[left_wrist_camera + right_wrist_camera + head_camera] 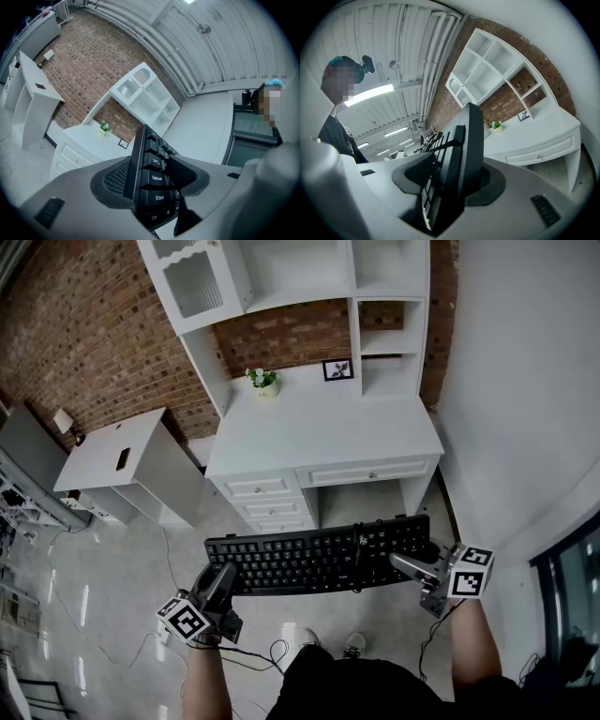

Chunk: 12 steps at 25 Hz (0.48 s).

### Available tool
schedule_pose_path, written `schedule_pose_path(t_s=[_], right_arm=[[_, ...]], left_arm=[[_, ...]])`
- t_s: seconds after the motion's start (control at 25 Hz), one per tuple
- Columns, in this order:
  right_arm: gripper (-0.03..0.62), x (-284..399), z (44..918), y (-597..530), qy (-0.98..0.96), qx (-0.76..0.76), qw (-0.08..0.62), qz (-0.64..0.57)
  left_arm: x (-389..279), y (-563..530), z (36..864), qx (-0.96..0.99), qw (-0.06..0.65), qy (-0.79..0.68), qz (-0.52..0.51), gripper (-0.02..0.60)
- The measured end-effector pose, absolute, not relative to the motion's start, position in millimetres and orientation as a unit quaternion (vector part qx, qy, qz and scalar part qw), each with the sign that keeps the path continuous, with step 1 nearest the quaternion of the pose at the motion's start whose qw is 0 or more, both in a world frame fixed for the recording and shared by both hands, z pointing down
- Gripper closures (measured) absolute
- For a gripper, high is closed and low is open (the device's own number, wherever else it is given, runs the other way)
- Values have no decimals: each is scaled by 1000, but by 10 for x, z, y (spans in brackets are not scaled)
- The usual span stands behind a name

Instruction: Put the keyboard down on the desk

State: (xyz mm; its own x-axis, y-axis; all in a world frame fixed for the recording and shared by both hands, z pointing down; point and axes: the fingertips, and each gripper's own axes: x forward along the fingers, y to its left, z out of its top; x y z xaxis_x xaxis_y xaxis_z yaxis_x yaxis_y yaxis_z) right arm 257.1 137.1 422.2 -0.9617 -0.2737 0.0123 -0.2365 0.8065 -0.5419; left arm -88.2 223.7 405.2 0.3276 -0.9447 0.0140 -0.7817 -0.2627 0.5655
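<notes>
1. The left gripper (221,579) is clamping the left end of the keyboard (319,559).
2. The keyboard is hanging level in the air, short of the front edge of the desk (319,432); both ends should be travelling forward together, then lowering flat.
3. The right gripper (414,566) is clamping the right end.

The keyboard (465,140) is clamped edge-on between the padded jaws of the right gripper (452,182). Beyond it, a white desk (543,136) with a small plant (496,125) is seen against a brick wall (555,86)
</notes>
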Motion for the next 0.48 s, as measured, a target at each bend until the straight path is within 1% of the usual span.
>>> schedule_pose_path(t_s=[0.48], right_arm=[[375,2610,4145,1425,951,-145,39,-272]], left_arm=[[-868,2199,3974,786,236,-546,-170,322]])
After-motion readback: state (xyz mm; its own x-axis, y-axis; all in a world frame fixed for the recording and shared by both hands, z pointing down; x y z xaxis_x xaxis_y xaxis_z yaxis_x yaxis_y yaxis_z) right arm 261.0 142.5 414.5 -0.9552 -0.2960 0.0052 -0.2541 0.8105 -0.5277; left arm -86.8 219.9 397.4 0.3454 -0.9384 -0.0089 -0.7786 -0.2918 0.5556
